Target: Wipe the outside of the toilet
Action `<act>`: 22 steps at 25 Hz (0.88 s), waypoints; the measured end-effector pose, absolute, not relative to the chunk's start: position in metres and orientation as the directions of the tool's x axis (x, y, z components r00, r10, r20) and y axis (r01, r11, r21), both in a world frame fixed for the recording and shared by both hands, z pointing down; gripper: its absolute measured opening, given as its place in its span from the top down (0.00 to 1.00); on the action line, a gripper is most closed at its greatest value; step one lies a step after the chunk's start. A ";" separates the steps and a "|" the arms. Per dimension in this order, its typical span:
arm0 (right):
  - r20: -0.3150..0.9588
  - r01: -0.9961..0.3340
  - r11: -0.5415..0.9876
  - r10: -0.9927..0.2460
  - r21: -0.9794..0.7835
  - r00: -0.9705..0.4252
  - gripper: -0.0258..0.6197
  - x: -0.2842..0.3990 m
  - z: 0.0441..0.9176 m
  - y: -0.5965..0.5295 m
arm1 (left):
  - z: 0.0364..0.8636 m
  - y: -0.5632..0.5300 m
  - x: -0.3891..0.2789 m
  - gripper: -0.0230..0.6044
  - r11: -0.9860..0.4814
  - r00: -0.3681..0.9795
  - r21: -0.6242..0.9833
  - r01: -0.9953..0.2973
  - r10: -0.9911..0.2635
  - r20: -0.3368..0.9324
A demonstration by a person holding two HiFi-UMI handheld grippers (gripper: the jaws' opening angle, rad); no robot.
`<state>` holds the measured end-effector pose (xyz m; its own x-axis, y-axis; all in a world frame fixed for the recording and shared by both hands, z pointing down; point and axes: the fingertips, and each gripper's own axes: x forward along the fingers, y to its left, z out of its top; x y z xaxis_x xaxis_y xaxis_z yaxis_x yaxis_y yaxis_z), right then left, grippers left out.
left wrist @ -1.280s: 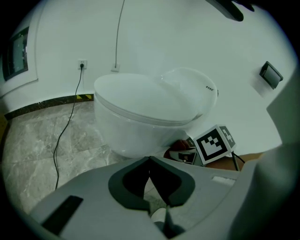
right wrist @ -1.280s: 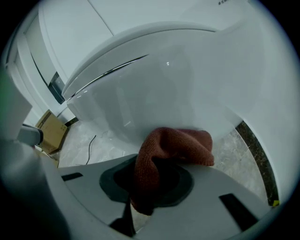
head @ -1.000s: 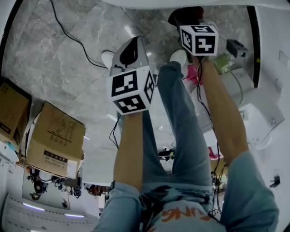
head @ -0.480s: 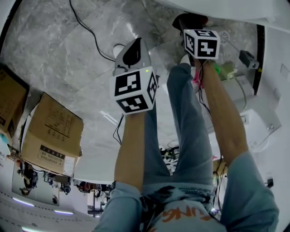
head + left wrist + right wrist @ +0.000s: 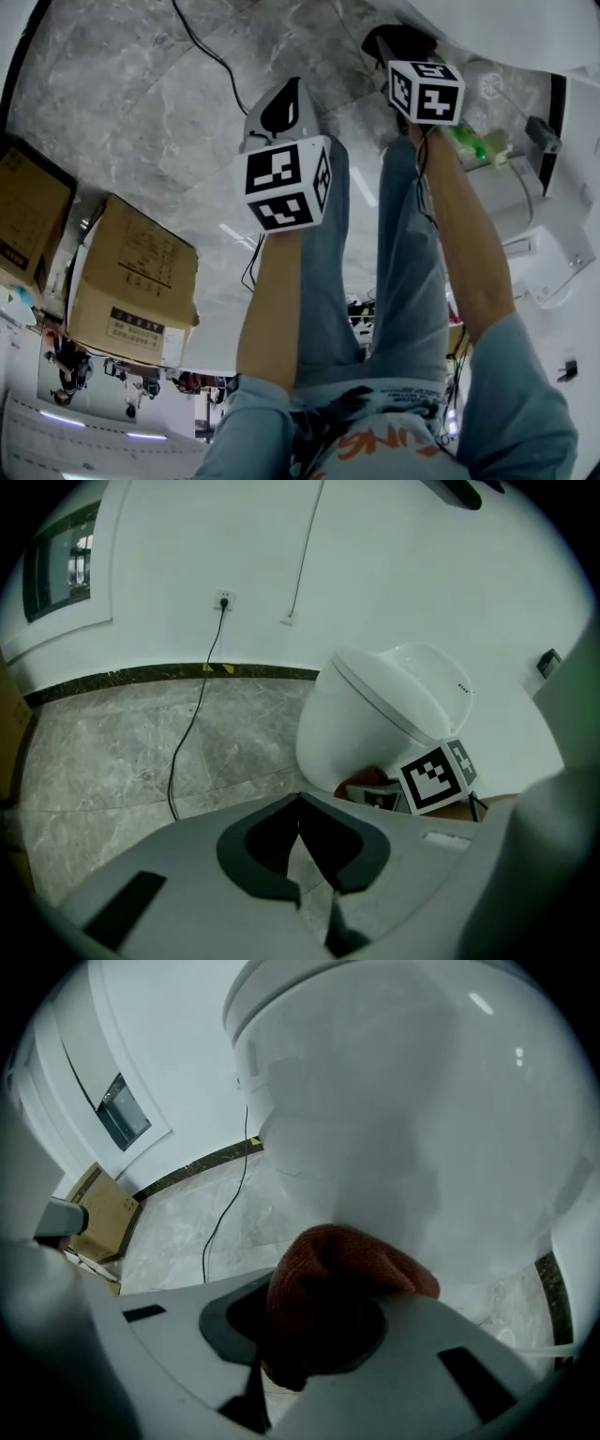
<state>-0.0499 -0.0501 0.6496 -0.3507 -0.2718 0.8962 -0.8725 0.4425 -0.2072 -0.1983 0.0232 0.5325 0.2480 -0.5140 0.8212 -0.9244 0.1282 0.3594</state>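
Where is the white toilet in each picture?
Head view: toilet along the top right edge.
Left gripper view: right of centre.
Right gripper view: fills the upper right, behind the red cloth.
Shared landmark: the black cable on the floor.

Head view, 6 o'clock: orange block letters on my shirt are showing only in part. I am reading something like "UNG"; the rest is folding out of sight.

8 o'clock: the nearer cardboard box is carrying a pale label and printed lines, all too small to read.

12 to 1 o'clock: the cube on my left gripper and the cube on my right gripper are showing black-and-white square markers, no letters.

Left gripper view, 2 o'clock: tiny dark marks are sitting by the toilet rim, unreadable.
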 end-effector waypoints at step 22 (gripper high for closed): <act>0.800 -0.758 0.574 -0.274 -0.310 -0.534 0.87 -0.136 0.624 -0.038 | 0.536 0.000 -0.203 0.96 -0.015 0.302 0.338 -0.941 -0.487 0.820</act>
